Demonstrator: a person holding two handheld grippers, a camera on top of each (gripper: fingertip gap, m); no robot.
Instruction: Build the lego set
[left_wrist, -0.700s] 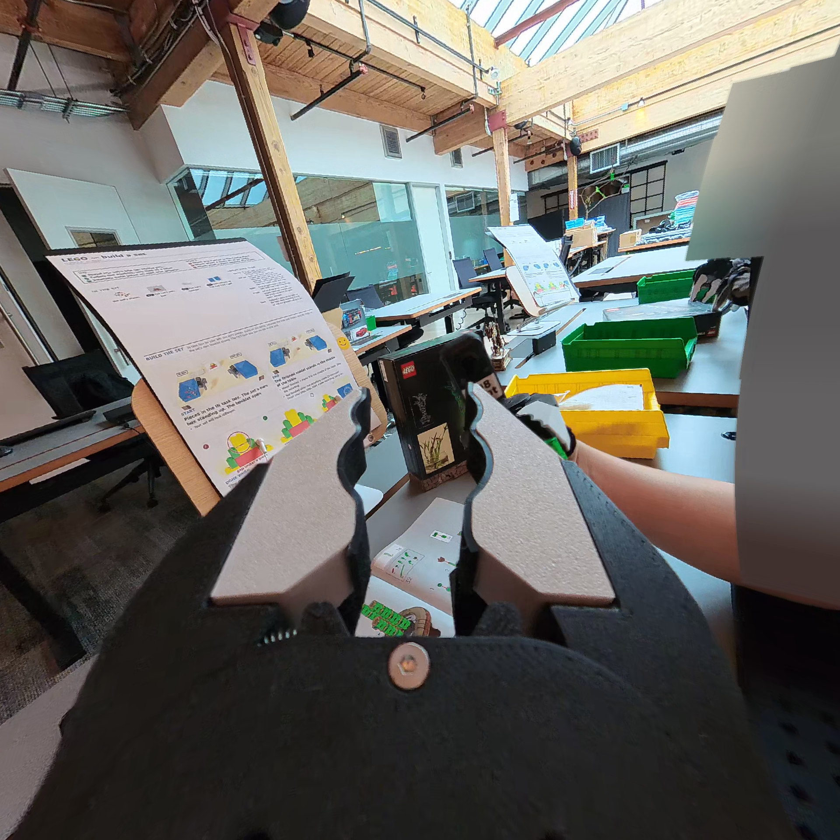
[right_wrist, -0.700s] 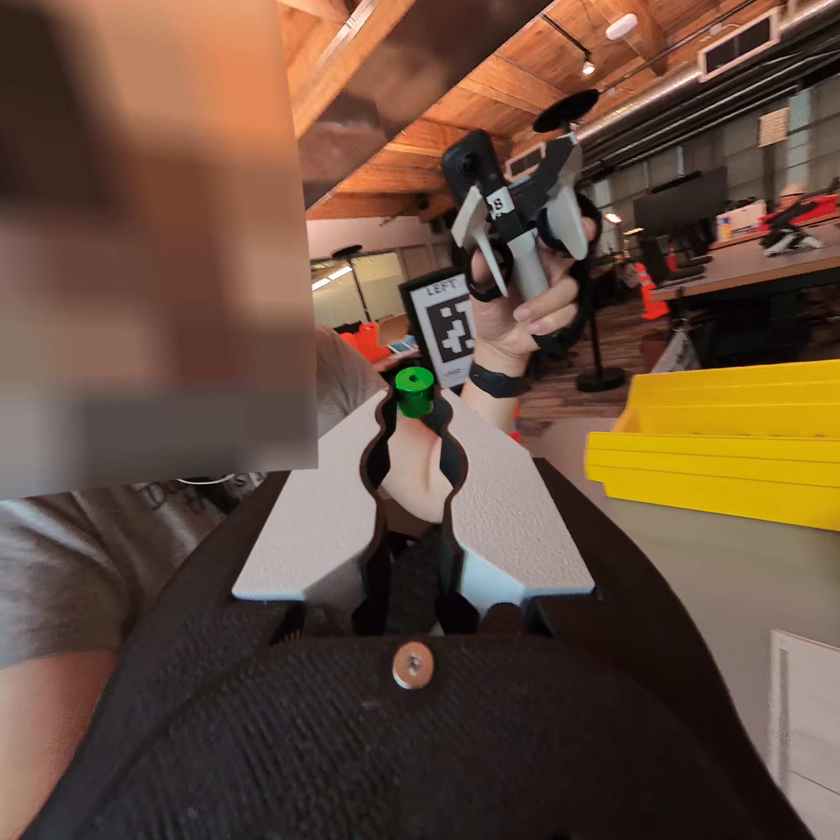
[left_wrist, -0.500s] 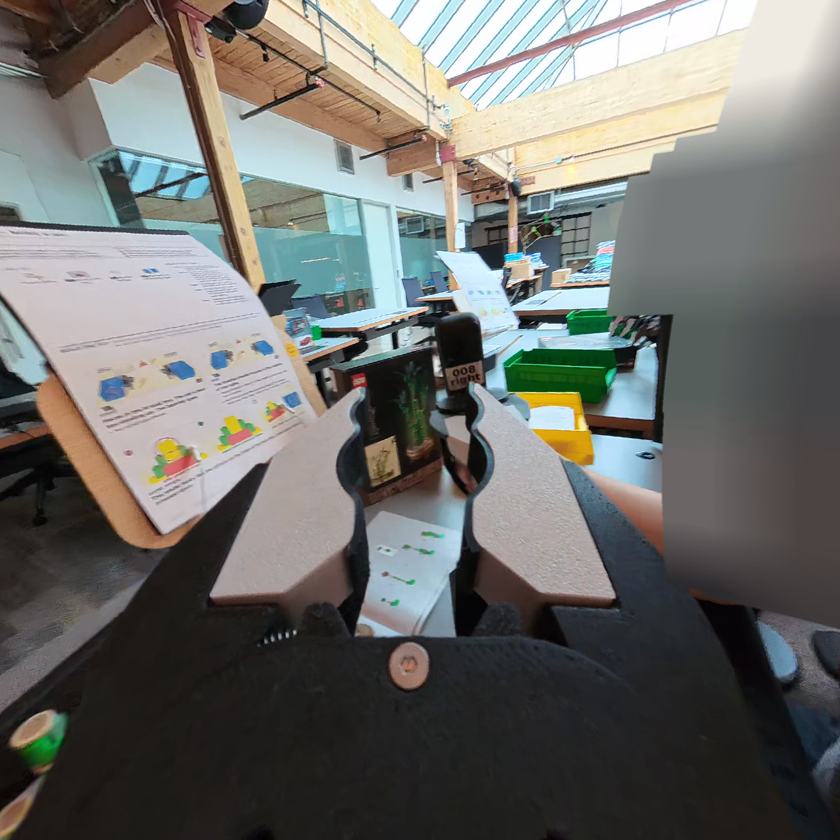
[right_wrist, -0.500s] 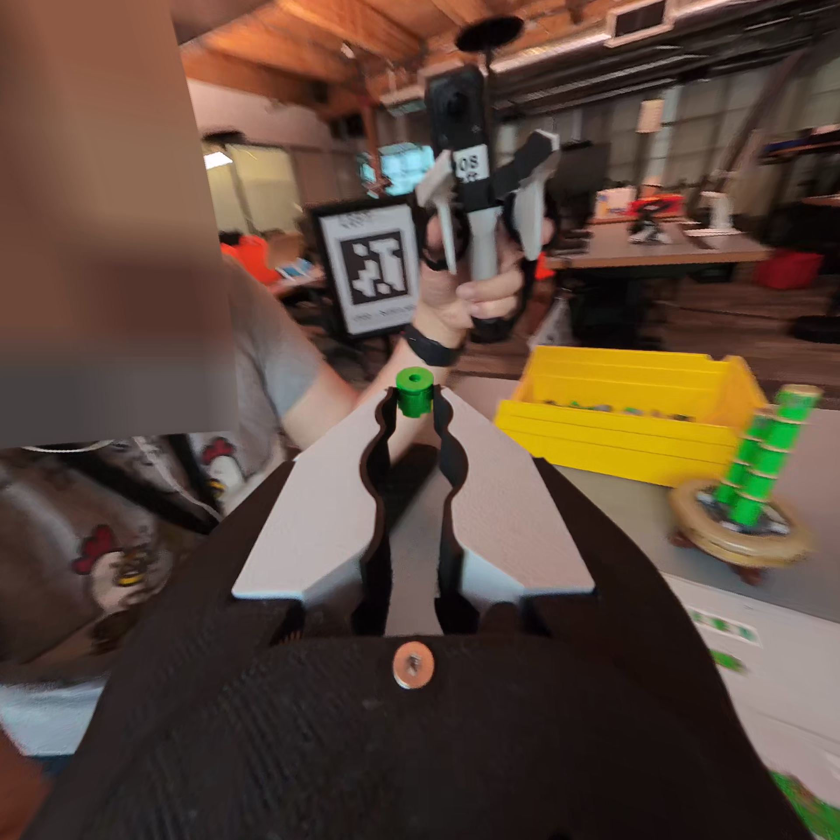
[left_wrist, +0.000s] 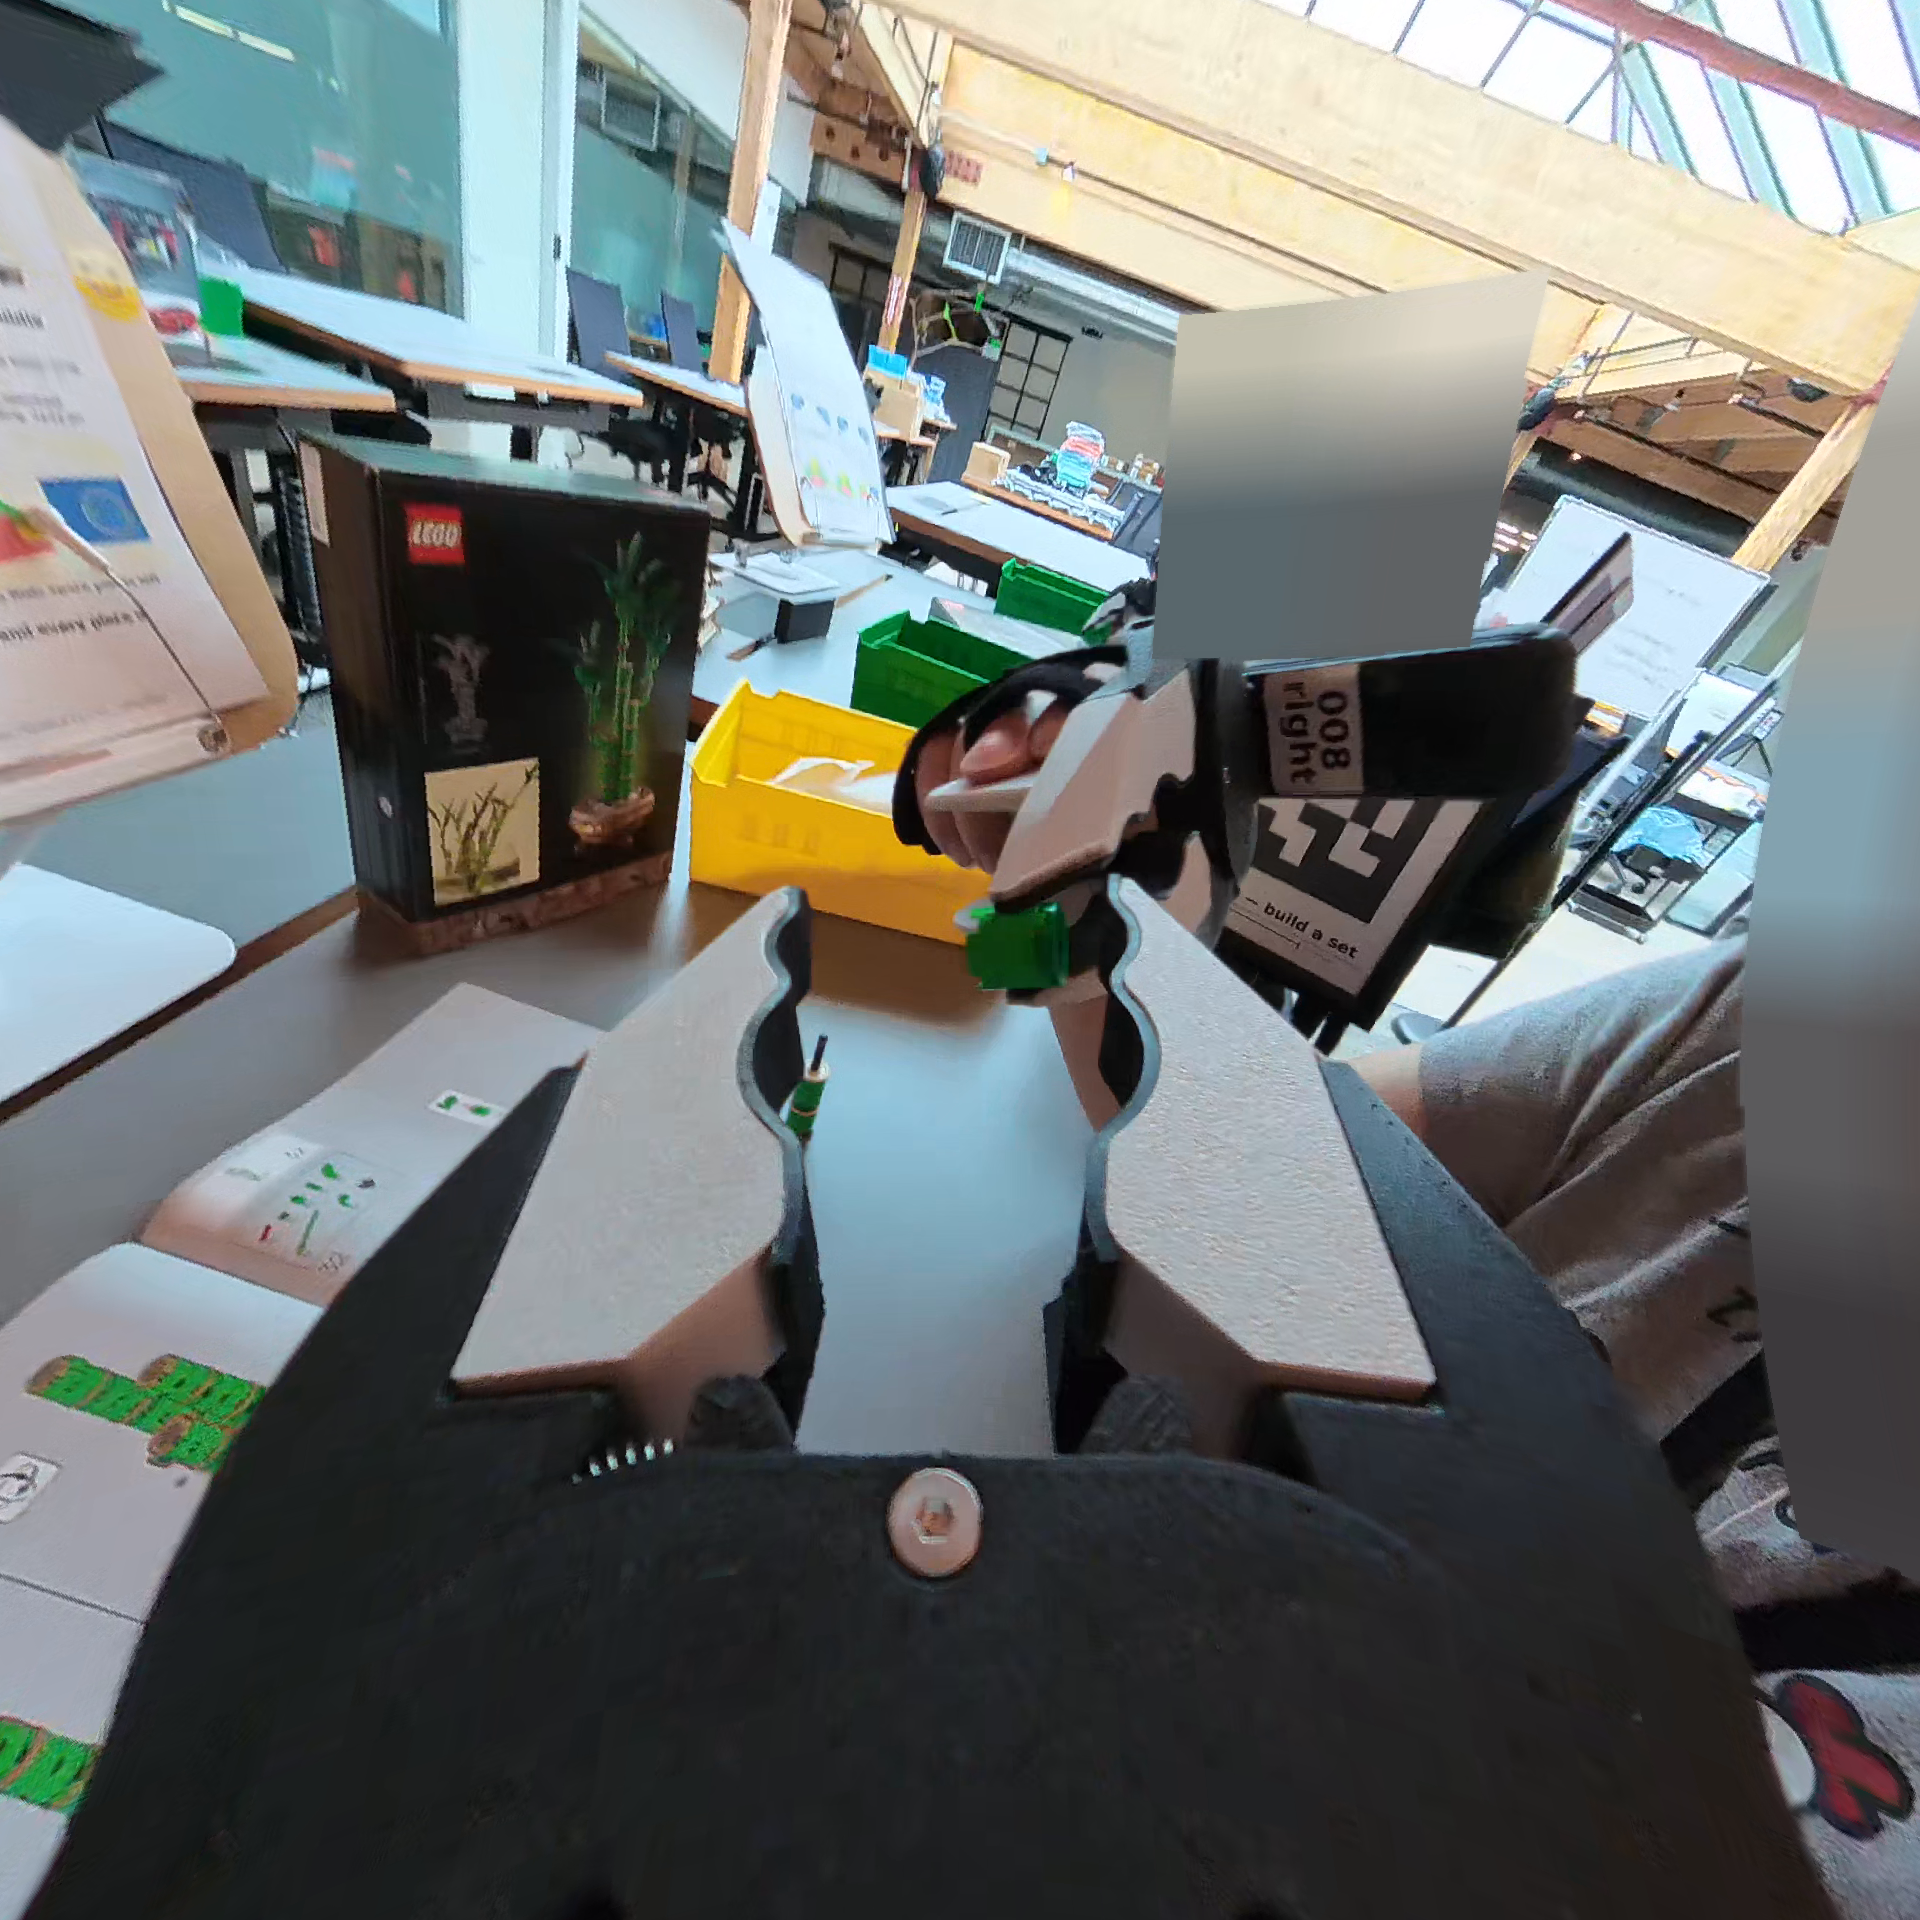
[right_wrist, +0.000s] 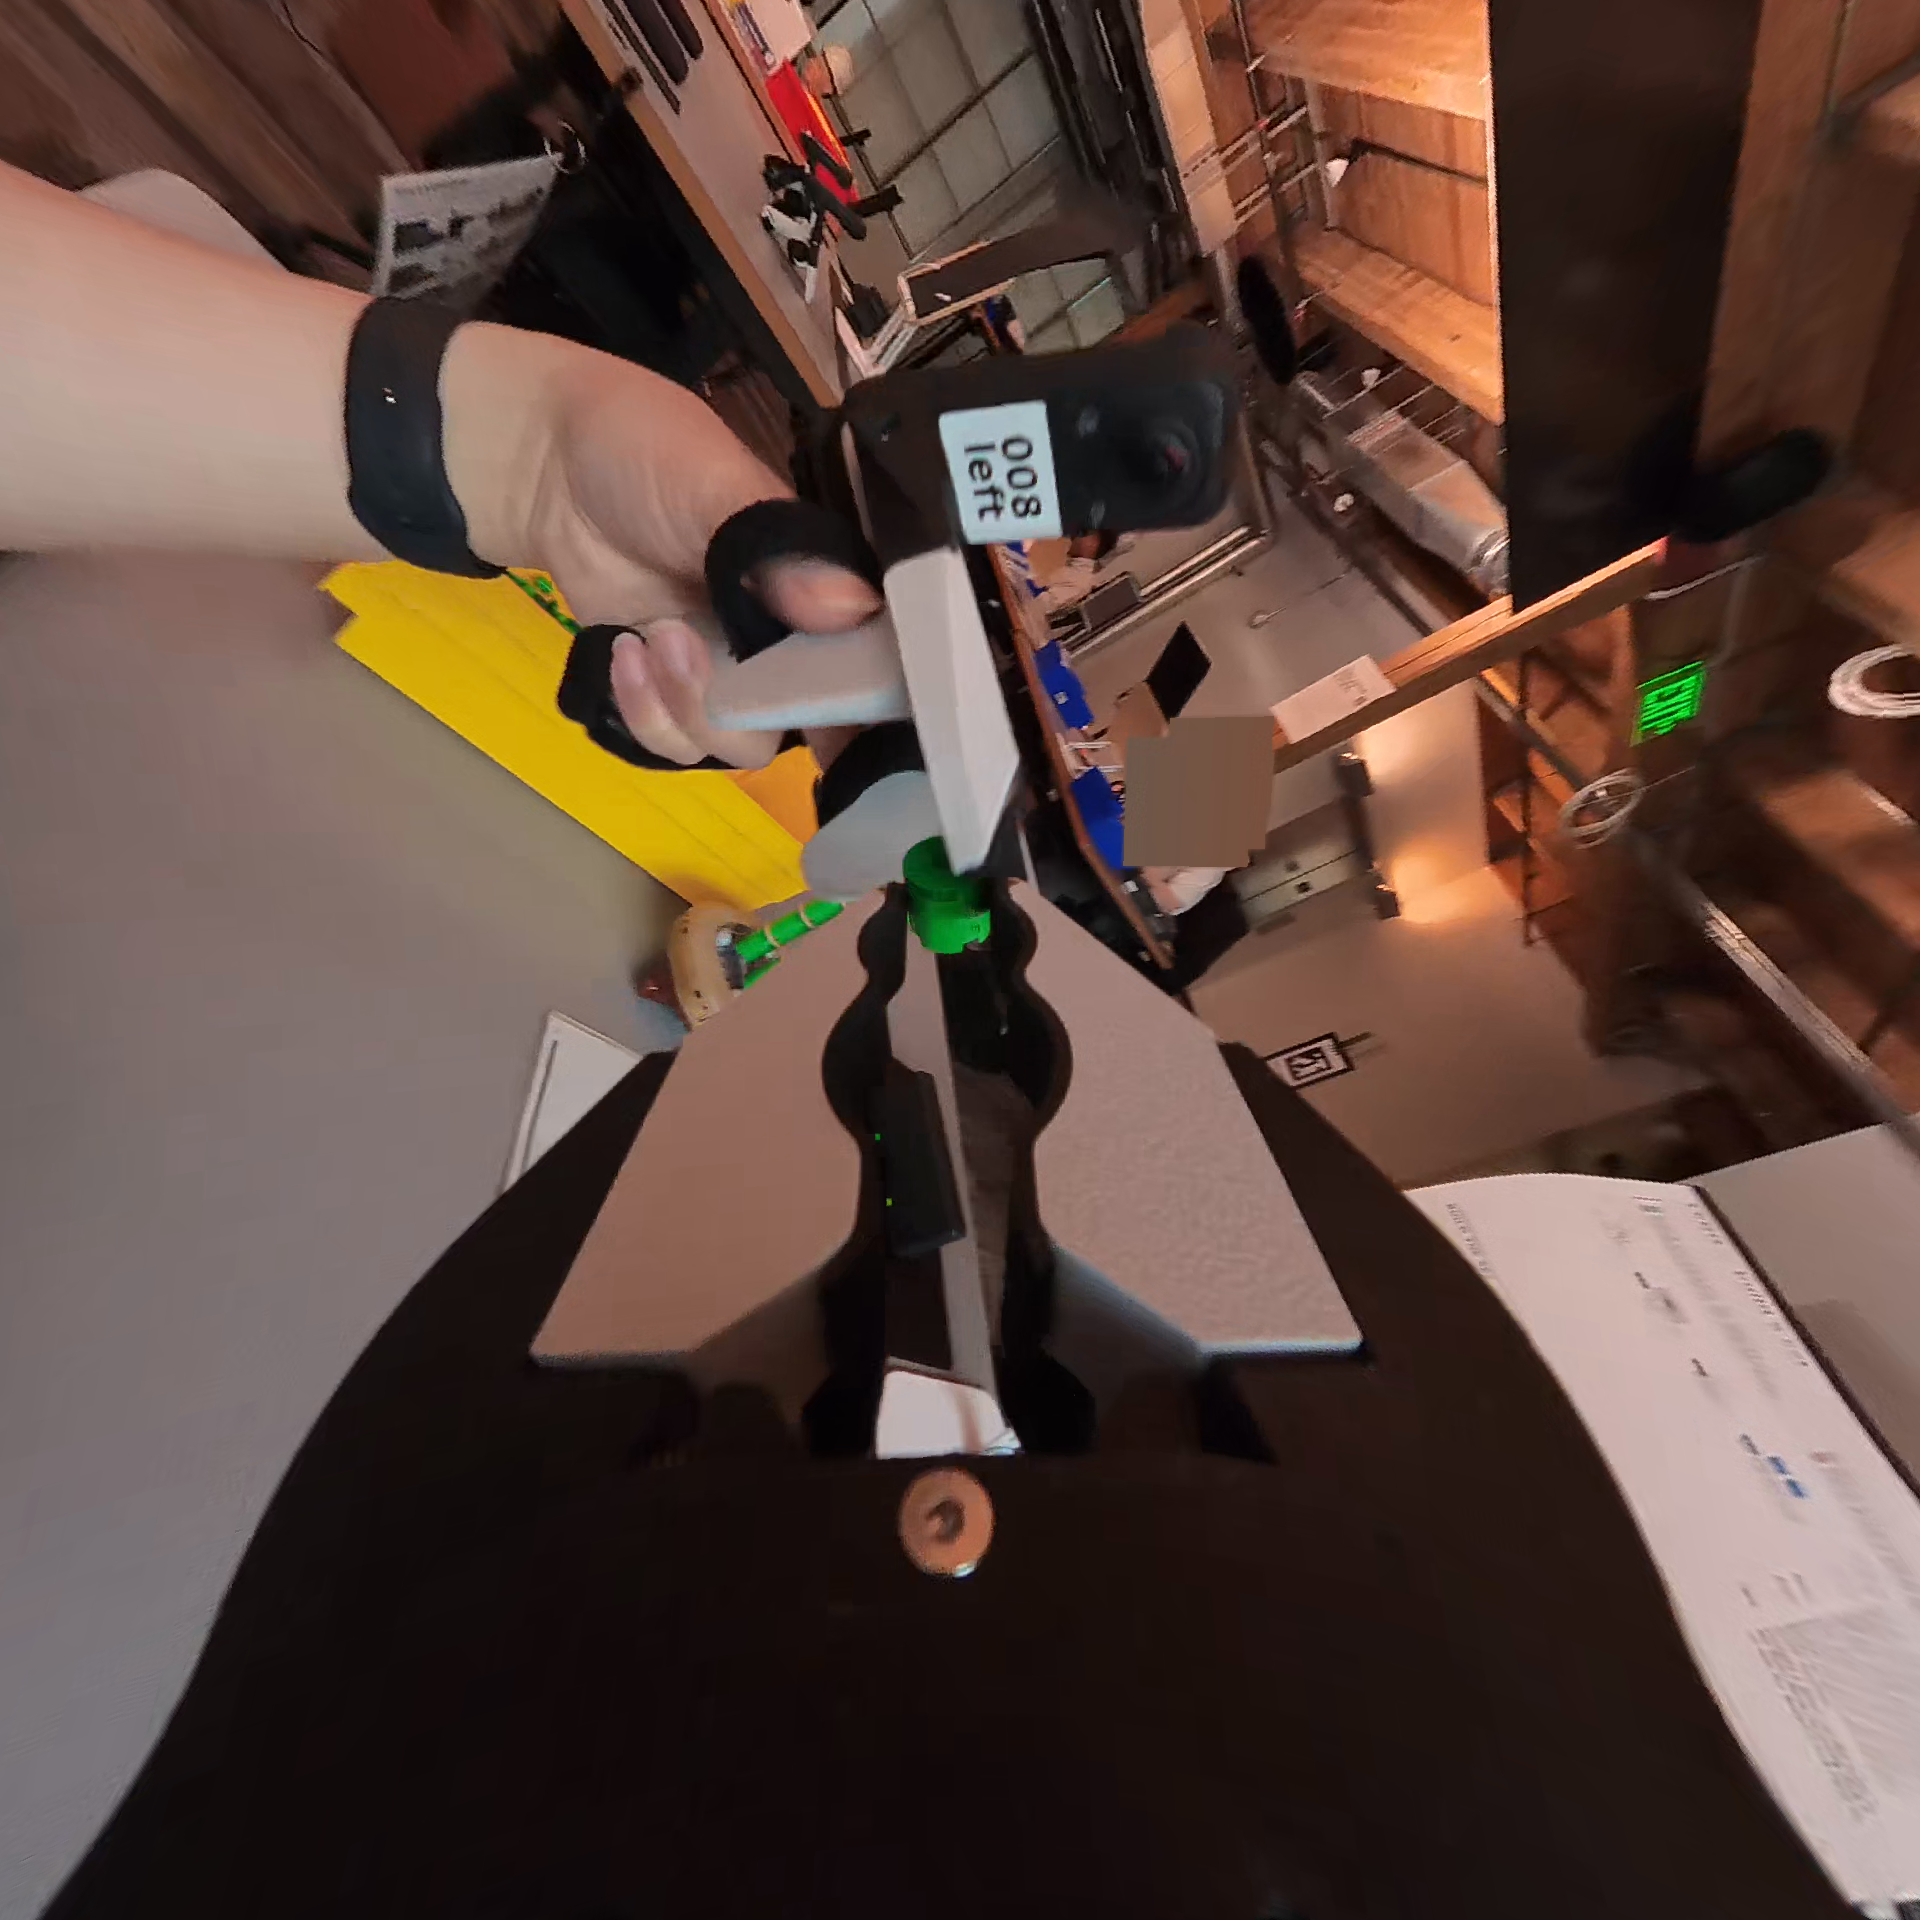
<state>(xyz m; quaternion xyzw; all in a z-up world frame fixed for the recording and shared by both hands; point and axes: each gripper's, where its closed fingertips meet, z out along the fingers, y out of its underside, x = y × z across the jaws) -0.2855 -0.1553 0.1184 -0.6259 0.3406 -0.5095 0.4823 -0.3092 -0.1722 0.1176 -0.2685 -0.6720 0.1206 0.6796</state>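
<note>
My right gripper (right_wrist: 943, 914) is shut on a small green round Lego piece (right_wrist: 943, 904) at its fingertips. My left gripper (left_wrist: 956, 920) is open wide and empty. The two grippers meet tip to tip above the table. In the left wrist view the green piece (left_wrist: 1018, 945) sits between my left fingertips, held by the right gripper (left_wrist: 1049, 920), which comes in from the upper right. In the right wrist view the left gripper (right_wrist: 914, 847) straddles the top of the piece. The bamboo model (right_wrist: 727, 951), with a tan base and green stalks, stands on the table behind.
A black Lego box (left_wrist: 499, 707) stands at the back left, with a yellow bin (left_wrist: 790, 821) and green bins (left_wrist: 935, 665) beside it. An open instruction booklet (left_wrist: 343, 1174) and a thin green stalk piece (left_wrist: 808, 1091) lie on the table. A person's arm and torso are at the right. My two grippers' fingertips are within a few centimetres of each other.
The two grippers have come together. My left gripper has opened wider and swung right and down. My right gripper has rolled sideways and carried the green piece between the left fingertips.
</note>
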